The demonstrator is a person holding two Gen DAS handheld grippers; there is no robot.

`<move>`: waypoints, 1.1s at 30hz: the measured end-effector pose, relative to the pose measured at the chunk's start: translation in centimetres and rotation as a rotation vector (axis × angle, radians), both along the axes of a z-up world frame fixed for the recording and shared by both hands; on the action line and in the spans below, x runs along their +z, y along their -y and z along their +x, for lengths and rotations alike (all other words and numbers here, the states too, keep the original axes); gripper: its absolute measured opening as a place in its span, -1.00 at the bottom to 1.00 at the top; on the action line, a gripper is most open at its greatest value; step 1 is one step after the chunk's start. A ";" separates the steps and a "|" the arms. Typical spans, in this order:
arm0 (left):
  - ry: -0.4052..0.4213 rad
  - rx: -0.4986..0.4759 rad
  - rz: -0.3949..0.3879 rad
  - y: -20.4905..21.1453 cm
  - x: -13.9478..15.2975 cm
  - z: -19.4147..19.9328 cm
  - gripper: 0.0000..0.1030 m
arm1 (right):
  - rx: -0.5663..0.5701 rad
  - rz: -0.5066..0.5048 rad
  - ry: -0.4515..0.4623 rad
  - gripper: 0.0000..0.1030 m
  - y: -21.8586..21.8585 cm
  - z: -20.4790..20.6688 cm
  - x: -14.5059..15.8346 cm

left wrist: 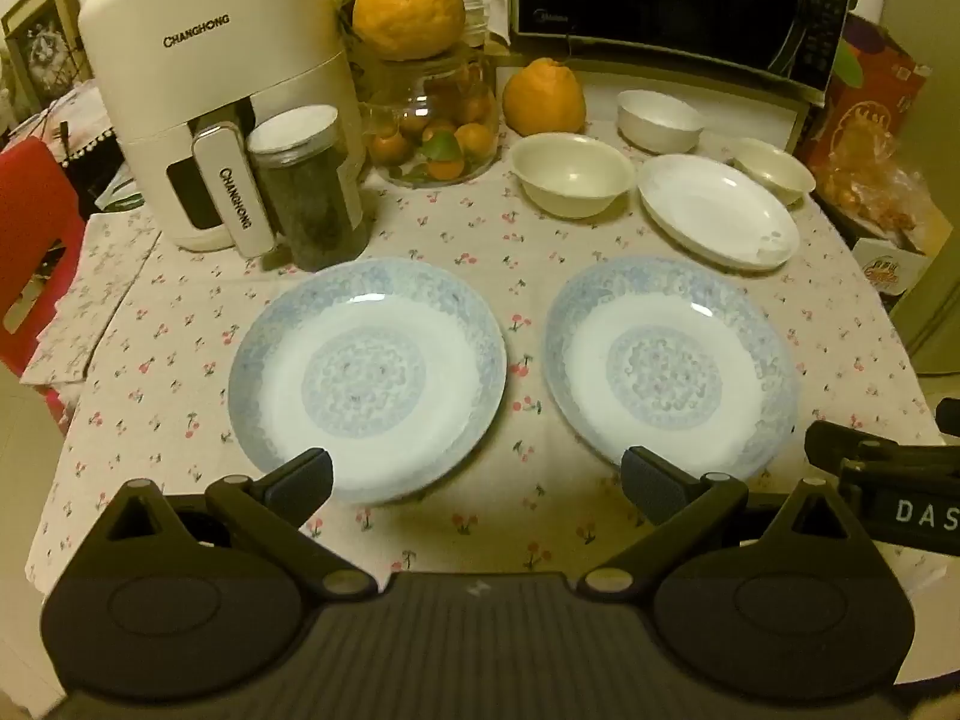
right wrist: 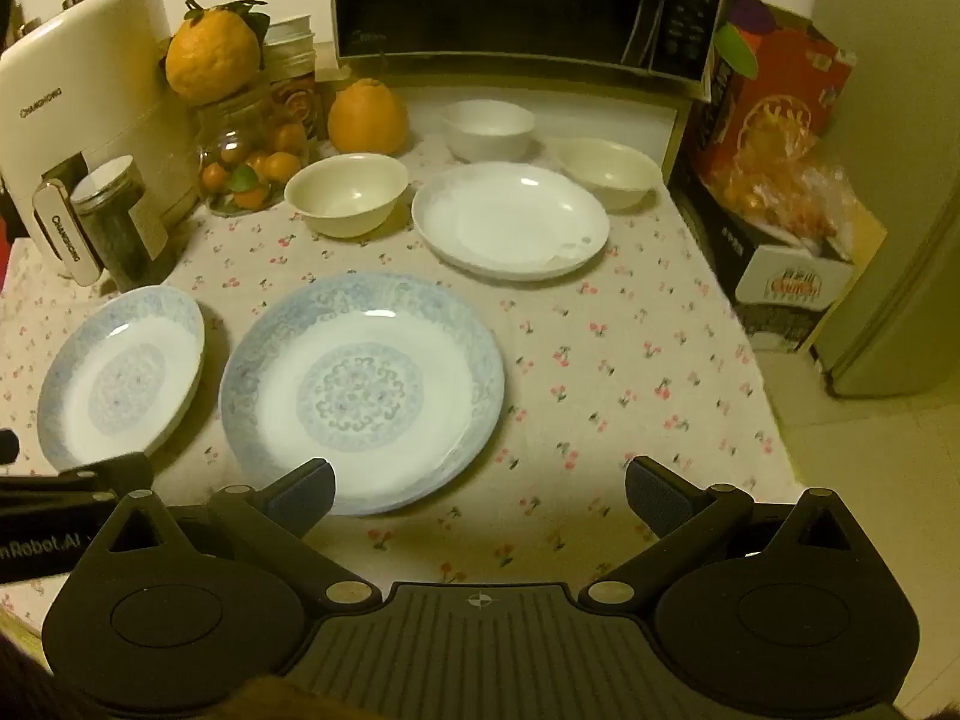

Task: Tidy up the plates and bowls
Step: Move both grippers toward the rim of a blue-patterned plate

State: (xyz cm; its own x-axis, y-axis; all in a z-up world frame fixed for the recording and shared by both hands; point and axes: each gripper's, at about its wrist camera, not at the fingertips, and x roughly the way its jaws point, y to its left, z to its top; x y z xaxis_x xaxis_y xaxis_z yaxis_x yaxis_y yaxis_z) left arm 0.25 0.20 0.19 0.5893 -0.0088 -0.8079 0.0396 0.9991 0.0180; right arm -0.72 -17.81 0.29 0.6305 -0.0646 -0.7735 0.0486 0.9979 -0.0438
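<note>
While both are being held wide open and empty, the right blue plate (right wrist: 360,390) is being approached more closely by the right gripper (right wrist: 480,495) than by the left gripper (left wrist: 477,480), near the bench's (right wrist: 630,360) front edge.

Two blue-patterned plates, the left plate (left wrist: 367,381) and the right plate (left wrist: 671,371), are being displayed flat and side by side, apart, near the front, while a plain white plate (left wrist: 717,210) is being flanked behind them by two cream bowls (left wrist: 572,174) (left wrist: 773,169) and a white bowl (left wrist: 660,119), all upright and empty.
</note>
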 end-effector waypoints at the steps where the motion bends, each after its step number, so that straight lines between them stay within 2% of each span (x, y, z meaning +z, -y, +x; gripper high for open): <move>1: 0.005 -0.003 -0.010 -0.2 0.2 0.2 0.99 | 0.006 0.007 -0.002 1.00 0.2 0.2 0.2; 3: 0.016 -0.018 -0.023 -0.5 0.6 0.7 0.97 | 0.015 0.064 0.047 1.00 0.6 0.3 0.3; 5: 0.023 -0.024 -0.046 -0.7 1.0 1.4 0.96 | 0.024 0.107 0.058 1.00 1.2 0.7 0.4; 6: 0.025 -0.031 -0.051 -0.7 1.0 1.6 0.95 | 0.030 0.146 0.097 1.00 1.4 0.8 0.5; 8: 0.024 -0.051 -0.051 -0.4 1.1 1.9 0.93 | 0.045 0.154 0.062 1.00 1.7 1.5 0.7; 9: 0.014 -0.066 -0.053 -0.4 1.1 2.2 0.93 | 0.050 0.159 0.014 1.00 1.9 1.9 0.5; 10: 0.001 -0.083 -0.046 -0.3 1.0 2.5 0.91 | 0.061 0.159 0.012 1.00 2.0 2.2 0.8; 13: -0.041 -0.117 -0.114 -0.5 1.0 3.7 0.77 | 0.073 0.129 -0.021 1.00 2.3 3.5 1.2; 14: -0.030 -0.122 -0.104 -0.3 1.1 4.0 0.77 | 0.072 0.122 -0.043 1.00 2.5 4.0 1.2; 19: -0.073 -0.152 -0.047 0.0 0.6 6.2 0.77 | 0.059 0.188 -0.076 1.00 3.8 5.8 0.7; 21: -0.085 -0.152 -0.062 -0.2 0.1 6.9 0.77 | 0.053 0.221 -0.082 1.00 4.3 6.2 0.3; 23: -0.075 -0.153 -0.115 -0.7 -0.1 7.3 0.74 | 0.042 0.263 -0.089 1.00 4.8 6.5 -0.3; 27: -0.055 -0.173 -0.162 -1.0 -0.3 8.2 0.58 | 0.028 0.376 -0.114 1.00 6.0 7.3 -1.5; 28: -0.047 -0.184 -0.169 -1.0 -0.5 8.4 0.48 | 0.017 0.407 -0.126 1.00 6.4 7.5 -1.9; 33: -0.081 -0.217 -0.225 -1.3 -2.1 10.0 0.15 | -0.076 0.586 -0.176 0.97 8.8 8.7 -4.1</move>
State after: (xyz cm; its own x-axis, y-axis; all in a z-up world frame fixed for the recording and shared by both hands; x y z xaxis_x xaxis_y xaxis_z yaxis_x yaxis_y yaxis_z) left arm 10.24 1.46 -1.93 0.4876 -0.3113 -0.8157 0.2448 0.9456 -0.2145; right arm 7.99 -26.58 -3.83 0.5002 0.3634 -0.7860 0.1620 0.8524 0.4972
